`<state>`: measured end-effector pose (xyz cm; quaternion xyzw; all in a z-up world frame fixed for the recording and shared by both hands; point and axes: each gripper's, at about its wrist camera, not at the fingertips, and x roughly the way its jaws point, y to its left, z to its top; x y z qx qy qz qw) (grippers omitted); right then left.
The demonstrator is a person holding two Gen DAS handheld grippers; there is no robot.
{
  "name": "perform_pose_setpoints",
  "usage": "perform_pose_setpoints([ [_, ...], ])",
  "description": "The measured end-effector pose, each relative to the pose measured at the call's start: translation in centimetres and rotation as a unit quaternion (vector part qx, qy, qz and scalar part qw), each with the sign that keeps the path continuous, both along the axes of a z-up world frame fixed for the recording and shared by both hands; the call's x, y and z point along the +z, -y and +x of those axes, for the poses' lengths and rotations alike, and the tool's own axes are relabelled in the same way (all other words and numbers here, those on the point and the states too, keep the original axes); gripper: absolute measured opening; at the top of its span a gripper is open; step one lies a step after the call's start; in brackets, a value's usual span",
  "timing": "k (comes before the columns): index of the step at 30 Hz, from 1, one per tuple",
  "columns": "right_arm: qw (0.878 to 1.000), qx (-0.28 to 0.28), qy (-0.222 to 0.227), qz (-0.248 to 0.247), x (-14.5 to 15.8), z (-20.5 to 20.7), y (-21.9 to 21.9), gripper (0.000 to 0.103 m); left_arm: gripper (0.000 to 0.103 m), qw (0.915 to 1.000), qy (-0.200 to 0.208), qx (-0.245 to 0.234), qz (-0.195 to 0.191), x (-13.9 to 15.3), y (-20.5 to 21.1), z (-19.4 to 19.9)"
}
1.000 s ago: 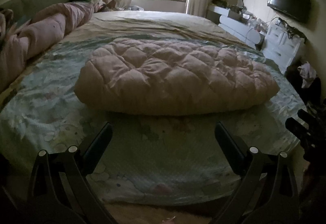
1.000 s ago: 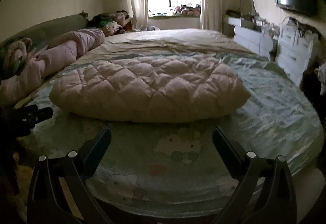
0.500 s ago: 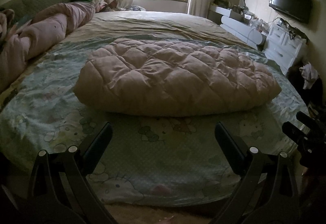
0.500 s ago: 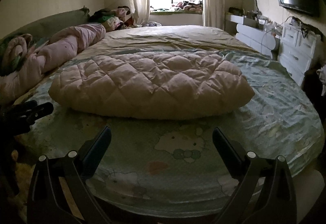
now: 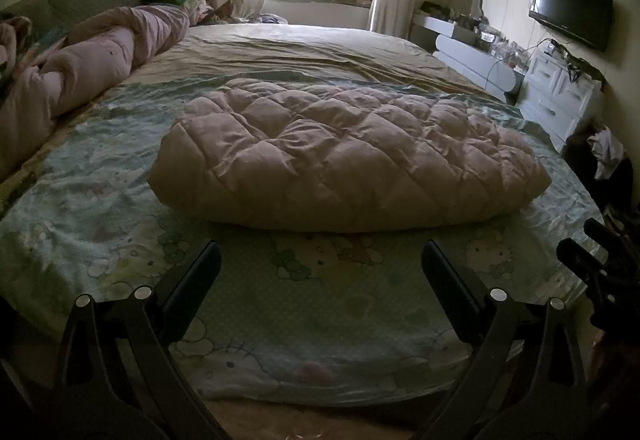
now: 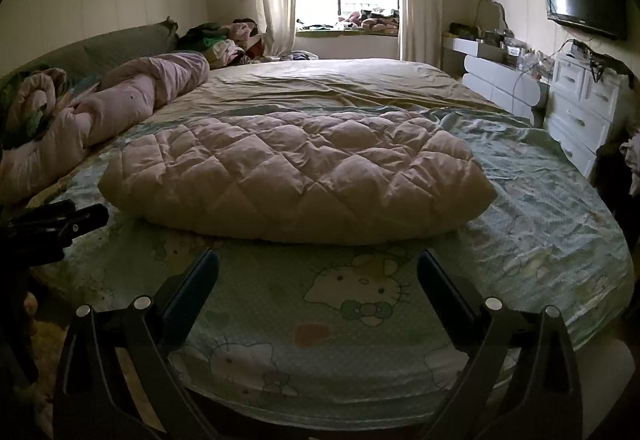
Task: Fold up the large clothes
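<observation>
A folded quilted coat (image 5: 344,156) lay near the bed's (image 5: 100,224) front edge; the left gripper (image 5: 320,272) and right gripper (image 6: 318,272) hovered before it, jaws spread, empty.

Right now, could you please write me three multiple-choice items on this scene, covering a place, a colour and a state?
1. Where does the quilted garment lie?
A. on the floor
B. on the cartoon-print bedsheet
C. on the dresser

2. What colour is it?
A. pale pink-beige
B. navy
C. red

3. How are the left gripper and right gripper?
A. both clamping cloth
B. one shut
C. both open, empty

Answers: B, it rests on the sheet ahead of both grippers; A, its quilted surface is pale pink-beige; C, each pair of fingers stands wide apart, short of the garment.
</observation>
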<state>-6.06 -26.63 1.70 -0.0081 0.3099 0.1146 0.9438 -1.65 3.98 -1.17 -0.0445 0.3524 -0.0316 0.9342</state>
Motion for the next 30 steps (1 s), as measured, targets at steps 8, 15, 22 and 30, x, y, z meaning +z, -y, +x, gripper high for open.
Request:
perform_pose_setpoints([
  [8,1.0,0.002,-0.002,-0.001,-0.02,-0.07,-0.34,0.099,0.094,1.0,0.001,0.0,0.004,-0.05,0.08,0.0],
  [15,1.0,0.001,-0.002,-0.001,-0.03,-0.04,-0.37,0.099,0.094,1.0,0.001,0.003,0.004,-0.12,0.08,0.02],
  [22,1.0,0.002,-0.003,0.0,-0.03,-0.01,-0.33,0.099,0.094,1.0,-0.001,0.003,0.007,-0.09,0.04,0.02],
  [30,1.0,-0.001,-0.003,0.001,0.13,-0.04,-0.45,0.099,0.094,0.9999,0.001,0.003,0.011,0.2,0.03,-0.24],
])
